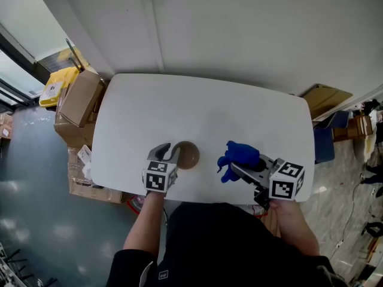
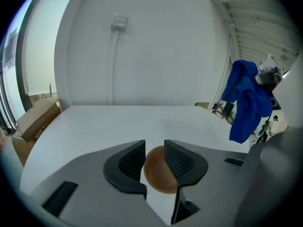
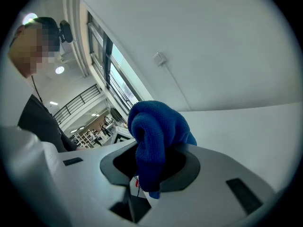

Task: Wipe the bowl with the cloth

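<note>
One white bench [image 1: 203, 106], one brown bowl [image 1: 188, 155] on it at 7 o'clock from its middle, two grippers, left gripper [image 2: 154, 150] spread with the bowl showing through the gap, right gripper [image 3: 151, 162] pinching one blue cloth [image 1: 241, 154] at the bowl's 3 o'clock

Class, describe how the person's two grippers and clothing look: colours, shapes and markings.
The left gripper and right gripper are alike. Each has a grey body, two dark curved jaws with cross-hatched pads, and a white cube printed with black square markers. The person wears a black top, and the forearms are bare.
</note>
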`<state>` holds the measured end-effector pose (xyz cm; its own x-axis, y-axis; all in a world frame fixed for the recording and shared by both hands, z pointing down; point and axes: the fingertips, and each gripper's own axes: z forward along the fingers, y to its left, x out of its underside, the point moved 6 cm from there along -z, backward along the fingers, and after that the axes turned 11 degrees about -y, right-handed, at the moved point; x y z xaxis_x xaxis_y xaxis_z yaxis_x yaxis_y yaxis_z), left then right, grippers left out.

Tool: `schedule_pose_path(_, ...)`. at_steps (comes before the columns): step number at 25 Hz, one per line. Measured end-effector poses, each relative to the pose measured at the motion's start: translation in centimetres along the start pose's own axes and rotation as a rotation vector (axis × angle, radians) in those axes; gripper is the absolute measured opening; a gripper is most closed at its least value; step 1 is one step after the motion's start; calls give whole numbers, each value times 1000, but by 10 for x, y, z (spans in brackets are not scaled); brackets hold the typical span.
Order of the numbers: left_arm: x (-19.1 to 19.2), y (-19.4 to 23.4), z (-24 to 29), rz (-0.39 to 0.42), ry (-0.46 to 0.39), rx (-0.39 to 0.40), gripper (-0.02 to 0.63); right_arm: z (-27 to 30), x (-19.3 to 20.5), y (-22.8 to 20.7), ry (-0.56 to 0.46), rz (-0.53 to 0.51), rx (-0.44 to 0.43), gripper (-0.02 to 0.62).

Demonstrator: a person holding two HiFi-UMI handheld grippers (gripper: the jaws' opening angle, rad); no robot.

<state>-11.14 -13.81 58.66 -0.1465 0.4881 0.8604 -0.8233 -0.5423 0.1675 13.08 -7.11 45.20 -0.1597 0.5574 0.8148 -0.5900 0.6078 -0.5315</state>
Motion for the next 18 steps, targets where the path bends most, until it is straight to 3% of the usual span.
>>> schedule_pose_path(7, -60, -48, -47, 66, -199, 86, 130, -8, -23, 17, -119, -75, -36, 92)
schedule_pose_path(12, -100, -76, -71, 160, -285, 133, 129, -11, -42, 29, -185, -107, -63, 91)
schedule_pose_path(18, -136, -90, -102, 229, -367, 131, 129, -20, -67, 45, -264, -174, -85, 91)
